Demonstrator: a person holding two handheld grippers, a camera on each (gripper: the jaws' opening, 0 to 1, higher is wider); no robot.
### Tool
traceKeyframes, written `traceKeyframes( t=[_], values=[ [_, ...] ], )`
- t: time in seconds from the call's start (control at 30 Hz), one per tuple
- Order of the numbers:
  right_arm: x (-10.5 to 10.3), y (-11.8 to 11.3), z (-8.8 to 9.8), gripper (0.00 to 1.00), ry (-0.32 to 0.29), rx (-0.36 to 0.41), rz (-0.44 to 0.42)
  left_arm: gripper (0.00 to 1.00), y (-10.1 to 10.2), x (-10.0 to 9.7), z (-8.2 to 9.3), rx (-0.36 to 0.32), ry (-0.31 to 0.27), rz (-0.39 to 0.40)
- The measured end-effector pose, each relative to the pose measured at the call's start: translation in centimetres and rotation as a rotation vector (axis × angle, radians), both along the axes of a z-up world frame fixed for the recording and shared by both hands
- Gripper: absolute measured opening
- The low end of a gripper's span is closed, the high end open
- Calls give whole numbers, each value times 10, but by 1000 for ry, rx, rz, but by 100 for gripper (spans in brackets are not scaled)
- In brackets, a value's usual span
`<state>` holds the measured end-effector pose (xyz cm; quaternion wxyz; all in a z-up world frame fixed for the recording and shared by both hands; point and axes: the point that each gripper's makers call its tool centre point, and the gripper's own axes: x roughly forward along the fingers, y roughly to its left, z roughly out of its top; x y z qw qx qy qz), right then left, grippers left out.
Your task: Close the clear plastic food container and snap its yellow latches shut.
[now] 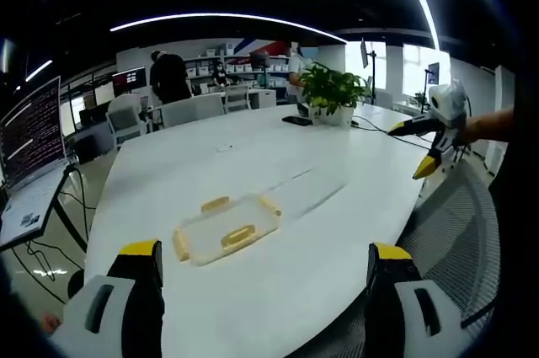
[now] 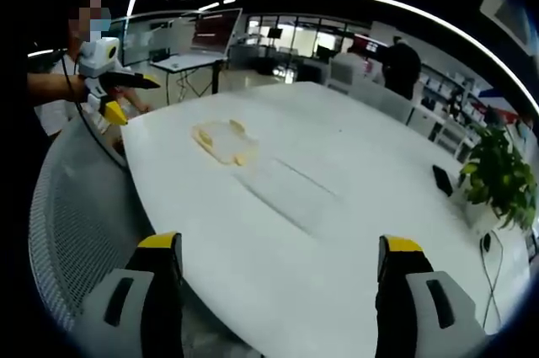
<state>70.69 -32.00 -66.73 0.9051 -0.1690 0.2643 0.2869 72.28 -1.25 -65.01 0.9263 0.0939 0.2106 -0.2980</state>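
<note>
The clear plastic container (image 1: 226, 227) lies flat on the white table (image 1: 253, 147), with yellow latches sticking out at its sides; I cannot tell if the lid is pressed down. My left gripper (image 1: 264, 259) is open and hangs over the table's near edge, short of the container. My right gripper (image 1: 421, 149) comes in from the right in a hand, jaws apart. In the right gripper view the container (image 2: 223, 141) sits far across the table, my right gripper (image 2: 280, 250) is open and holds nothing, and the left gripper (image 2: 118, 97) shows at the far left.
A potted plant (image 1: 330, 93) and a dark phone (image 1: 296, 120) stand at the table's far end. A laptop (image 1: 32, 156) sits on a side stand. A grey mesh chair (image 2: 76, 198) lines the table edge. A faint rectangular outline (image 2: 290, 189) marks the tabletop.
</note>
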Motion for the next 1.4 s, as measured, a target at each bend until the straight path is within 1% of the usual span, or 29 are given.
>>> traceKeyframes(
  t=[0.57,0.8,1.2,1.4],
  values=[
    [-1,0,1,94,4,-5,11,99,0,2,1,4,-2,-9],
    [0,3,1,91,12,-20,39,98,4,6,3,12,-5,-15],
    [13,6,6,89,16,-38,82,97,9,14,4,28,4,-36],
    [21,8,7,88,19,-42,103,96,14,21,6,33,6,-44]
  ],
)
